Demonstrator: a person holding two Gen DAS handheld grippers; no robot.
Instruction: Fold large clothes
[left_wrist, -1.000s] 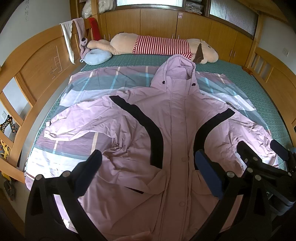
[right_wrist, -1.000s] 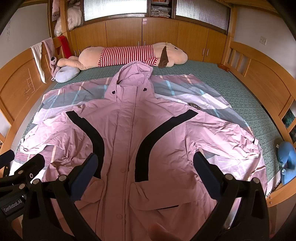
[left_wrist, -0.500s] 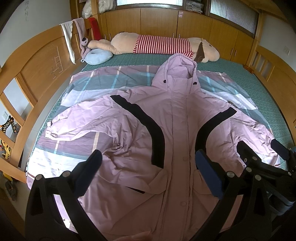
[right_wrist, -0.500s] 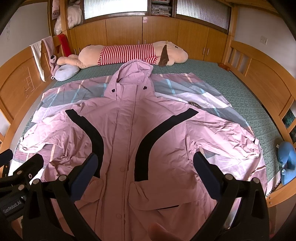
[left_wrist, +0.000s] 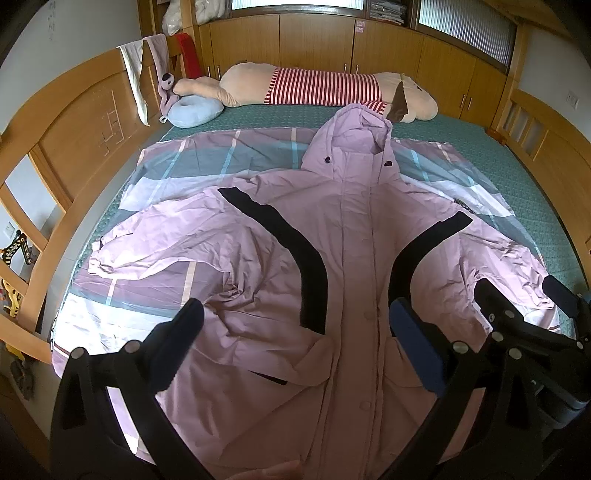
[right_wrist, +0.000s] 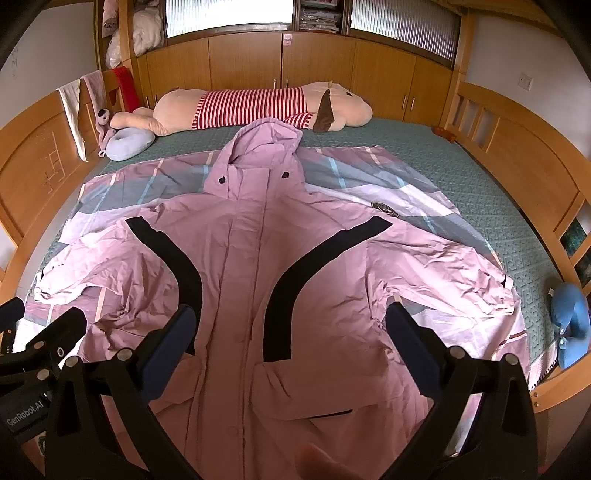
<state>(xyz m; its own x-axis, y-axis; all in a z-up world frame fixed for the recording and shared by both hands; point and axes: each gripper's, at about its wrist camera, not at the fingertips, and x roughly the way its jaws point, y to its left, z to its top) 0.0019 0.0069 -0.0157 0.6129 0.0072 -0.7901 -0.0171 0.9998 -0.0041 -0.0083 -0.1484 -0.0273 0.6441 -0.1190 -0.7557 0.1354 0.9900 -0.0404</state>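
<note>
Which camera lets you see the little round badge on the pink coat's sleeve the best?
The right wrist view. The badge sits nearer the middle there, on the pink coat, and its round outline shows whole. In the left wrist view the badge lies farther to the side and looks smaller and squashed.

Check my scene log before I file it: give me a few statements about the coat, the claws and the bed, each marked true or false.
1. The pink hooded coat lies front side up, spread on the bed. True.
2. The right claw grips a sleeve. False: it is open and holds nothing.
3. The left claw is open. True.
4. The striped plush toy lies on top of the coat. False: it lies beyond the hood.
5. The plaid sheet lies under the coat. True.
</note>
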